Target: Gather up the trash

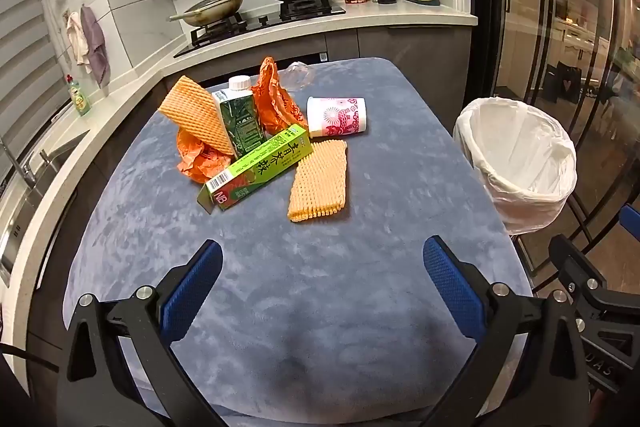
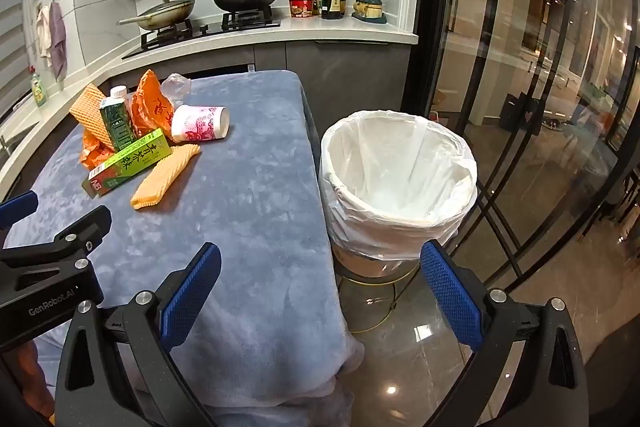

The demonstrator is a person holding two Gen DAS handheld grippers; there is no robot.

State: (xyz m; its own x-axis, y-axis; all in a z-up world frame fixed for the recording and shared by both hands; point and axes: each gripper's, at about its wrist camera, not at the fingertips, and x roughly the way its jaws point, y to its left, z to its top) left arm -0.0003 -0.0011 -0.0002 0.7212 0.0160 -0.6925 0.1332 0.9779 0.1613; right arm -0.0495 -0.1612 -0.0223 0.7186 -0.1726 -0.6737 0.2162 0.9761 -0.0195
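Note:
Trash lies in a pile on the blue-grey cloth table (image 1: pixel 320 287): a green box (image 1: pixel 256 169), a green carton (image 1: pixel 240 123) standing upright, two orange foam nets (image 1: pixel 318 183) (image 1: pixel 194 115), an orange bag (image 1: pixel 276 95), a clear plastic bag (image 1: pixel 298 75) and a pink-white paper cup (image 1: pixel 336 117) on its side. A bin with a white liner (image 2: pixel 400 183) stands right of the table. My left gripper (image 1: pixel 322 259) is open and empty, short of the pile. My right gripper (image 2: pixel 320 261) is open and empty, over the table's right edge near the bin.
A kitchen counter (image 1: pixel 360 17) with a gas hob, two pans, bottles and a red bowl runs behind the table. A sink (image 1: pixel 24 187) is at the left. Glass sliding doors (image 2: pixel 520 107) stand to the right behind the bin. The floor is glossy tile.

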